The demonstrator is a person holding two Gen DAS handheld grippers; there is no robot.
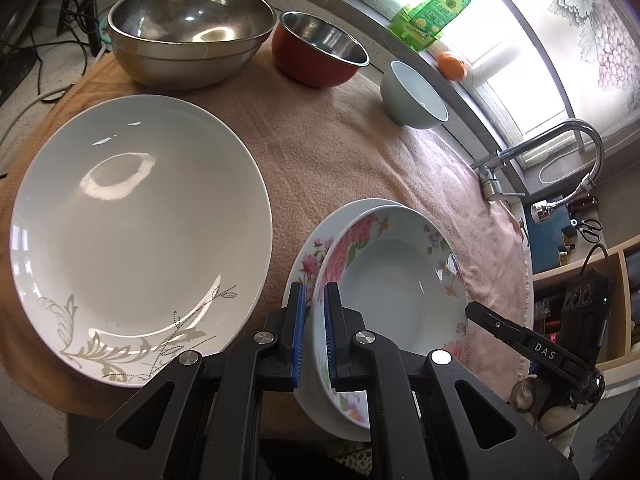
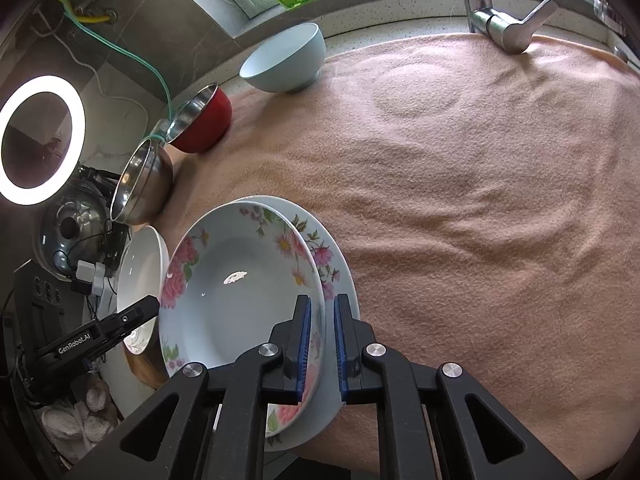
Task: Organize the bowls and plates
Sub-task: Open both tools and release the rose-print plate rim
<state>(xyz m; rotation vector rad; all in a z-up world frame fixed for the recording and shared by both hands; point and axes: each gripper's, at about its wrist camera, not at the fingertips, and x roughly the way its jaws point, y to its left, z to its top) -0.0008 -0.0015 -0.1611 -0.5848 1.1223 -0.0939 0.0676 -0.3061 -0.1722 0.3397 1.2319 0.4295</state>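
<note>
**Both claws on the flowered dishes, stacking step in hand**

- Nearest: left claw (image 1: 314, 332) narrow, its blue pads either side of the near rim of the flowered deep plate (image 1: 394, 280). Pads look pressed on the rim; reads as a grip.
- Right claw (image 2: 322, 344) also narrow, astride the opposite rim of the same deep plate (image 2: 240, 292). A sliver of gap shows beside its right pad, so whether it pinches firmly I cannot tell for sure; I take it as holding.
- The deep plate sits tilted in a second flowered plate (image 1: 312, 256) beneath it, edges offset, not nested flush. Both lie on the pink towel (image 1: 360, 152) covering the table.
- Left of them, close by: large white plate (image 1: 136, 232) with a grey leaf pattern, flat on the towel.
- Far: big steel bowl (image 1: 188, 32), red bowl (image 1: 316, 50) beside it, pale blue bowl (image 1: 416, 96) further right, well apart from the plates.
- Beyond: tap (image 1: 560, 148), green bottle (image 1: 432, 12), orange (image 1: 452, 65) on the sill.

Judgement: plates are being gathered into one pile; bowls untouched. Next move calls for a level, two-sided carry or settling so the deep plate centres without sliding off the lower rim.
</note>
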